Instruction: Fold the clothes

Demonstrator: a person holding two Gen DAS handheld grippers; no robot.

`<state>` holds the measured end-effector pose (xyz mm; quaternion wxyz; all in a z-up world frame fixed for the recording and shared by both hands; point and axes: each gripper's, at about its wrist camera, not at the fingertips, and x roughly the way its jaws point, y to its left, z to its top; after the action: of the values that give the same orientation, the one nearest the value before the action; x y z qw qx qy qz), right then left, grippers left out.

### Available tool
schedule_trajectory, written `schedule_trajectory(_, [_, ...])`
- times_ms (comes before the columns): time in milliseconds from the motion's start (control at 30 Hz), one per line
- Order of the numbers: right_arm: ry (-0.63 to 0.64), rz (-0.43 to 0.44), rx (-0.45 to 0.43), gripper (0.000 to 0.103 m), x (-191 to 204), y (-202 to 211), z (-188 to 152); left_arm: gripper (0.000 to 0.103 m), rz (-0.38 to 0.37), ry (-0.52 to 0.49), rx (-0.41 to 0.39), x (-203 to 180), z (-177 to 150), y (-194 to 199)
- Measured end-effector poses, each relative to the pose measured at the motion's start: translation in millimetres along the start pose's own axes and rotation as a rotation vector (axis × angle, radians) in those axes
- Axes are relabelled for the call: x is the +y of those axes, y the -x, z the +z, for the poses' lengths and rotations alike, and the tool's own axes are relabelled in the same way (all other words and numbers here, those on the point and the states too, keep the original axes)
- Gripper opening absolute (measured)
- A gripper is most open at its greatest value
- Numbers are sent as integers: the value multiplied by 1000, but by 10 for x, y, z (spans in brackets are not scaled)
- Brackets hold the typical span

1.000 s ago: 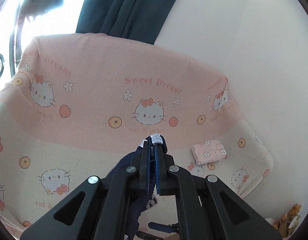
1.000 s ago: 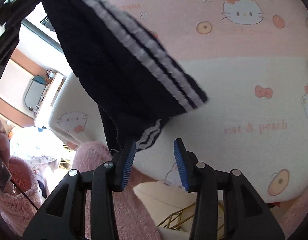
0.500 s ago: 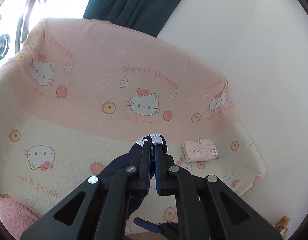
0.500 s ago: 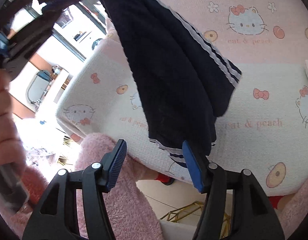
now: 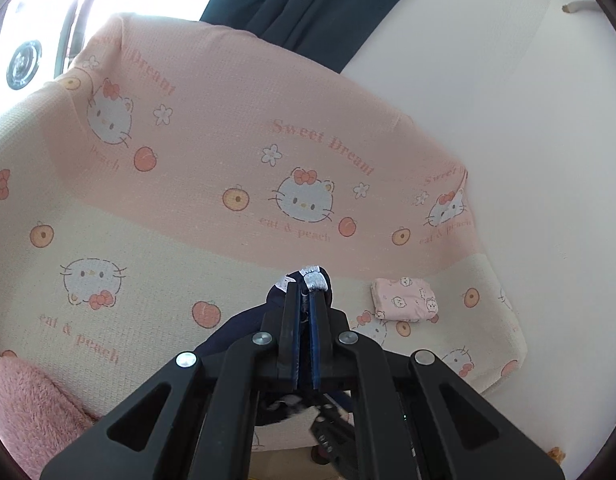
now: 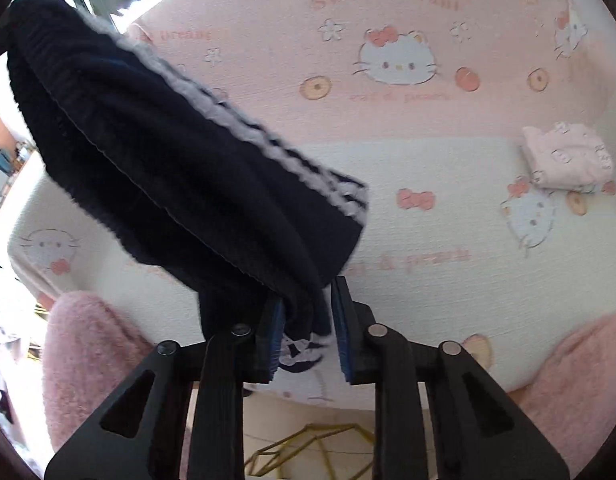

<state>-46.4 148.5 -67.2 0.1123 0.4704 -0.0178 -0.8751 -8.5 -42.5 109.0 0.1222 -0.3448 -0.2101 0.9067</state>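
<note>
Navy garment (image 6: 180,184) pinched in closed left tool (image 5: 306,300); right tool (image 6: 308,320) clamps hem.

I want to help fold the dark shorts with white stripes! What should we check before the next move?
1. Left hand-held gripper pinching the navy shorts: ok, shut on the fabric.
2. Right hand-held gripper gripping the lower hem: cannot tell, fabric sits between the pads, clamping unclear.
3. Shorts lifted off the blanket: ok, they hang in the air.
4. Shorts hanging flat: not ok, bunched.
5. Bare blanket below to lay them on: ok.
6. Folded pink garment out of the way: ok, off to the right.
</note>
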Motion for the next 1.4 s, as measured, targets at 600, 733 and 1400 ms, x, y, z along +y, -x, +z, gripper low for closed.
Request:
schedule_trajectory(600, [1, -143, -392, 17, -296, 1608, 962, 5, 44, -169, -80, 163, 261, 293])
schedule_trajectory(733, [-9, -137, -453, 17, -205, 1979, 960, 5, 31, -167, -58, 183, 177, 309])
schedule_trajectory(1400, [13, -47, -461, 15, -250, 1844, 1381, 4, 50, -377, -119, -64, 673, 3])
